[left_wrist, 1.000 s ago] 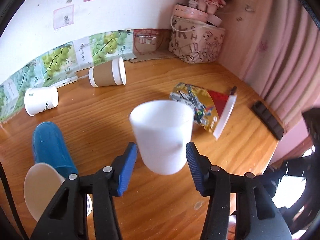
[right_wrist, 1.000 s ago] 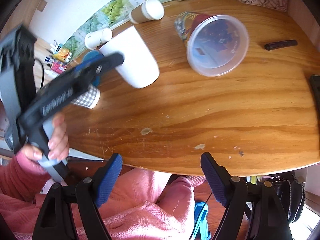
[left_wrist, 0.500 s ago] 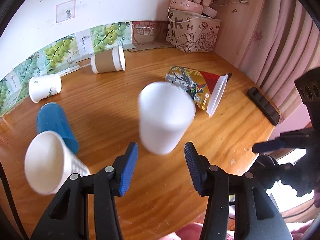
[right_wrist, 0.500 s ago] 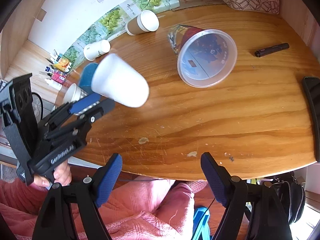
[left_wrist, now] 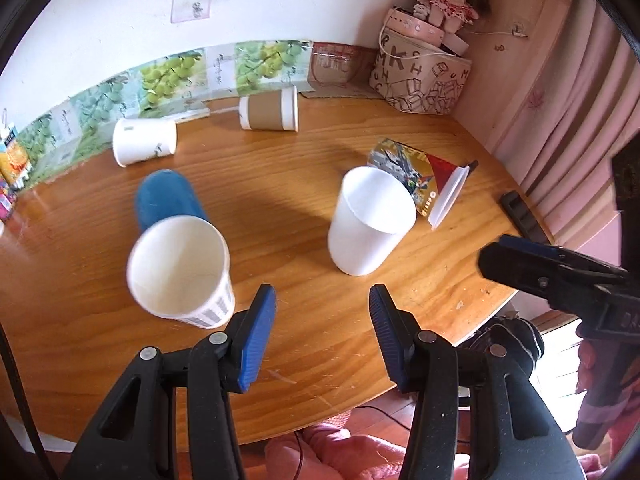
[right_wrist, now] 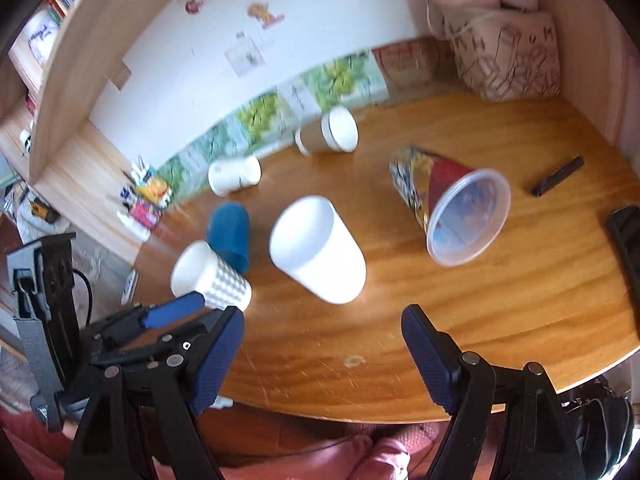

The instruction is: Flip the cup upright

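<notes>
white cup [left_wrist: 370, 222] upright on table [left_wrist: 304, 184] — left gripper [left_wrist: 322, 334] open, apart

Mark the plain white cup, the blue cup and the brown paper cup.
plain white cup [left_wrist: 366, 226], left wrist view, on its outer side wall
blue cup [left_wrist: 166, 196], left wrist view, on its upper side
brown paper cup [right_wrist: 312, 141], right wrist view, on its brown sleeve

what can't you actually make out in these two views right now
- White cup: stands mouth up in the left wrist view; motion blur in the right wrist view smears its base.
- Blue cup: its mouth end is hidden behind the checked paper cup in both views.
- Small white cup: print too small to read.
- Dark flat object: cut off by the right wrist view's edge.
</notes>
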The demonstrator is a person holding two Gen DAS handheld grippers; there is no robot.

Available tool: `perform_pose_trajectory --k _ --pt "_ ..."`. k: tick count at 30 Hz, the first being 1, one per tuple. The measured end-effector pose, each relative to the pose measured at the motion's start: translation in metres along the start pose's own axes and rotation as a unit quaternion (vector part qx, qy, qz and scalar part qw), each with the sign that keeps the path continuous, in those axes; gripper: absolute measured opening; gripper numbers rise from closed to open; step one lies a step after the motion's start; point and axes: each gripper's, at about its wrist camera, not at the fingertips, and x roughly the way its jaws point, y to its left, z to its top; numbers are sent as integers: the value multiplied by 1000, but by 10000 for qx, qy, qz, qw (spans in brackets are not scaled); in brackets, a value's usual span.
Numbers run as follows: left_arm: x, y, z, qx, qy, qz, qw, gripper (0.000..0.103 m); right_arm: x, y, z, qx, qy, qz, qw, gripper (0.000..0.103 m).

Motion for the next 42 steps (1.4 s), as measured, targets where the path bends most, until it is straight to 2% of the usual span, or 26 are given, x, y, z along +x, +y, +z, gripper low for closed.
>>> perform_pose_trajectory --k 5,7,9,11,13,15,19,21,22,23,28,32,37,40,42 --pt "-30 1 11 -139 -183 142 9996 54 -25 14 2 -111 -195 -191 9996 81" --pt "-41 3 15 -314 -166 131 9993 58 -36 18 3 -143 -236 -229 9994 82" --pt "-54 2 16 -429 -215 136 9988 68 -51 26 3 -238 -328 -228 9989 84" --pt "-69 0 18 -486 -187 441 9977 72 -65 36 7 -341 -340 -169 9987 84" --pt "-84 1 19 -674 -258 586 9957 75 -82 45 9 -404 -398 36 9984 85" --pt "-96 4 19 -955 -292 666 9928 82 -99 53 11 -557 -504 206 9970 85" --pt "-122 7 13 -1451 -472 841 9847 82 -122 70 15 -931 -625 229 9934 85" --pt "-138 7 9 -1727 -742 929 9778 82 -132 77 16 -1060 -741 343 9910 86" --pt "-145 7 8 -1805 -843 982 9750 82 -135 80 17 -1080 -784 377 9903 93" --pt "-150 5 7 -1823 -943 1014 9734 84 -139 82 18 -1079 -833 402 9899 103" --pt "-175 -3 9 -1670 -1392 1478 9648 88 -147 94 16 -1118 -1084 331 9872 103" --pt "-194 -7 7 -1589 -1806 1722 9552 103 -152 103 14 -1107 -1246 218 9858 103" --pt "-199 -10 2 -1406 -2068 2007 9472 103 -156 107 11 -1107 -1625 -106 9804 103" --pt "-199 -6 4 -1360 -2041 2013 9483 103 -152 109 12 -1044 -1597 -122 9816 103" --pt "-203 -4 3 -1333 -2124 2071 9456 103 -150 114 12 -1107 -1650 -106 9800 103"
